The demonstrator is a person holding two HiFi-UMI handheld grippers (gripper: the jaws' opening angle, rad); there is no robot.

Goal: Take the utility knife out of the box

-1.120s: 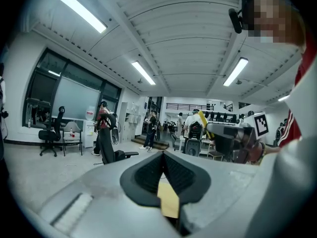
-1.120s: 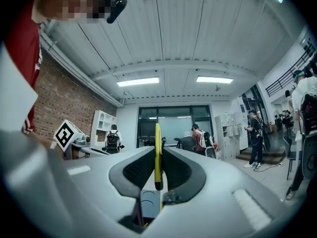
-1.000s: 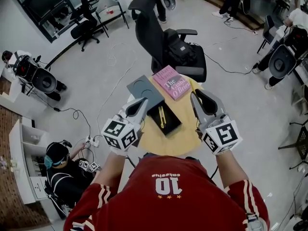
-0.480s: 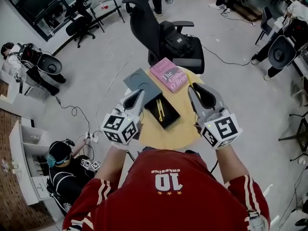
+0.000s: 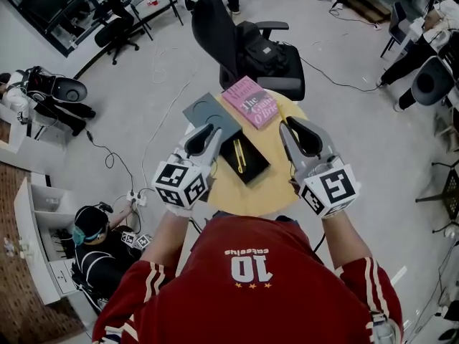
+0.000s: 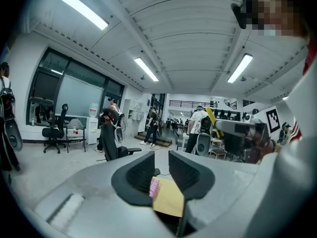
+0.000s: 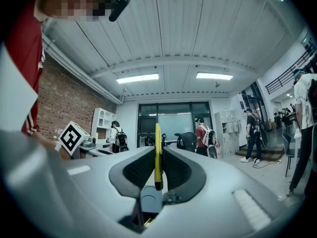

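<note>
Utility knife (image 5: 240,156) is in the open black box (image 5: 257,176), mid round worktop (image 5: 251,201), w/ the grey lid (image 5: 204,115) lying just beyond-left of the box and a pink book (image 5: 251,102) further back.

Key relation: the box sits between the two claws, but not evenly. L claw (image 5: 214,132) has its tips just beside the box's far-left corner. R claw (image 5: 285,127) stands apart from the box's right edge, w/ bare worktop between. So L is the nearer one. From the L tips the knife lies right and a bit back toward the person.

The knife's long axis runs roughly away-from/toward the person, near parallel to the way both claws point, w/ a slight tilt.

Claw states:
- L claw (image 6: 162,157): jaws opening, partway apart. Nothing between them; only worktop and the book's edge show through the gap.
- R claw (image 7: 158,155): closed on a thin yellow strip (image 7: 157,135) standing upright between the pads. Can't tell what the strip is, so R looks occupied.

Judgement: the L claw would need to shift right, draw back a bit and dip into the box. To close across the knife's width it wouldn't need much turning. Height of the claws above the box can't be read from the head view.
</note>
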